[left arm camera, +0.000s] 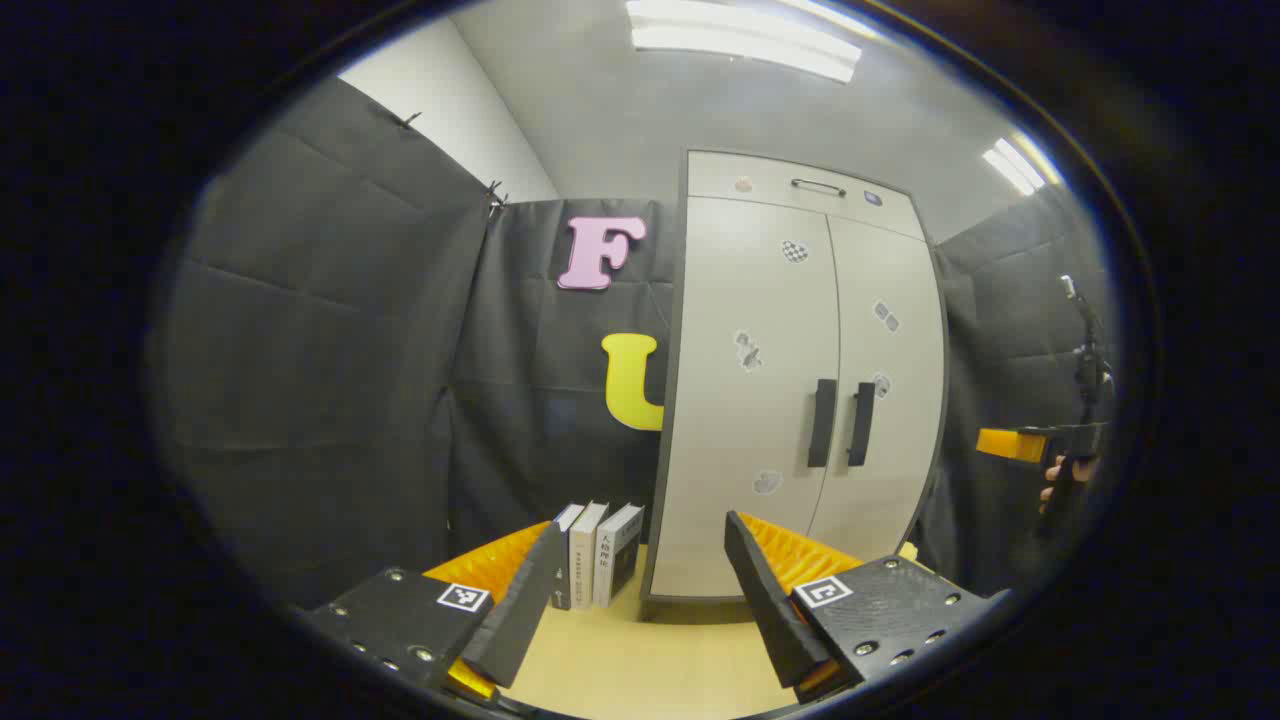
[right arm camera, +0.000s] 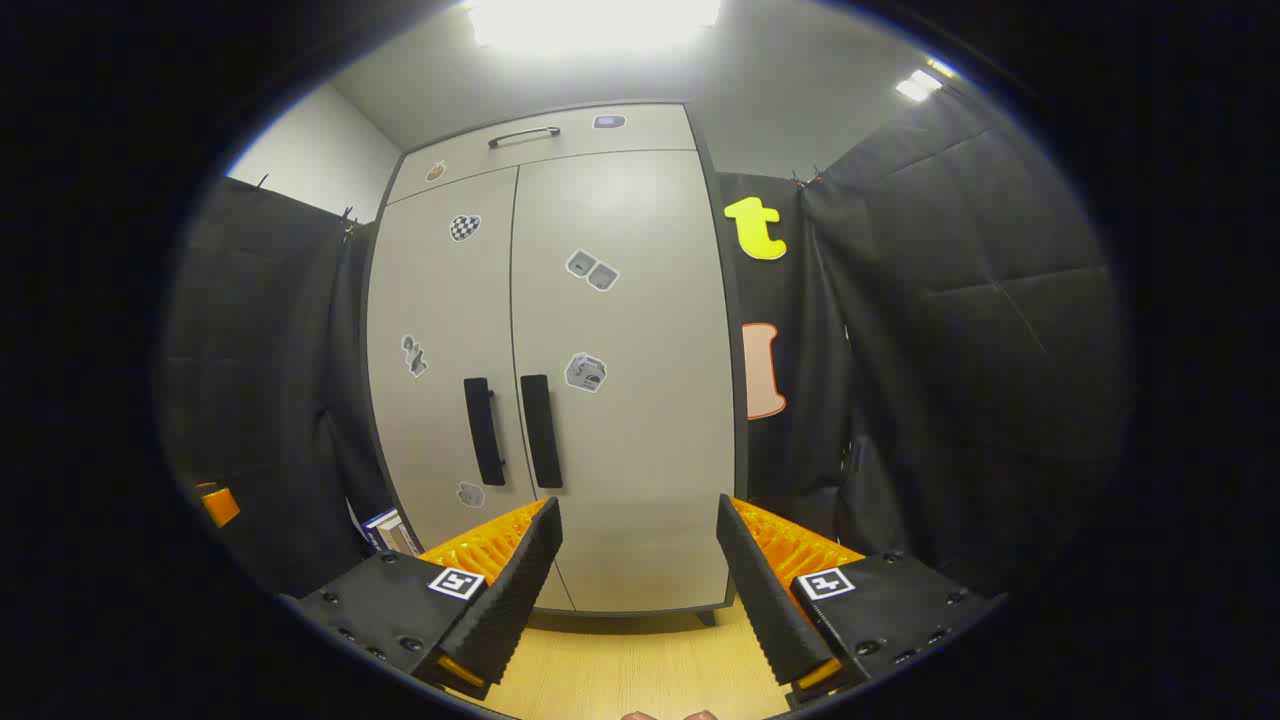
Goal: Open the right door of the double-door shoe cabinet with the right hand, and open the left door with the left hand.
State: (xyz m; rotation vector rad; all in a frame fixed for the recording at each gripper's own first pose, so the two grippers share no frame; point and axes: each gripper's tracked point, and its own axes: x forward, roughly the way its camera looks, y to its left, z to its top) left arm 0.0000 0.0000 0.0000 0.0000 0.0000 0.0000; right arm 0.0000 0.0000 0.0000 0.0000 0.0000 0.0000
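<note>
A tall pale double-door shoe cabinet (left arm camera: 760, 400) (right arm camera: 600, 400) stands against the booth wall with both doors closed. Two dark vertical handles sit side by side at the middle seam: the left handle (left arm camera: 821, 423) (right arm camera: 483, 431) and the right handle (left arm camera: 861, 424) (right arm camera: 540, 431). My left gripper (left arm camera: 645, 540) is open, well short of the cabinet and left of its handles. My right gripper (right arm camera: 640, 520) is open too, apart from the right door, lower than and right of the handles. In the left gripper view the right gripper (left arm camera: 1040, 445) and the hand holding it appear at the far right.
Several books (left arm camera: 598, 555) stand upright on the wooden floor (left arm camera: 640, 660) left of the cabinet. A drawer with a thin handle (left arm camera: 818, 186) tops the cabinet. Black cloth walls close in on both sides.
</note>
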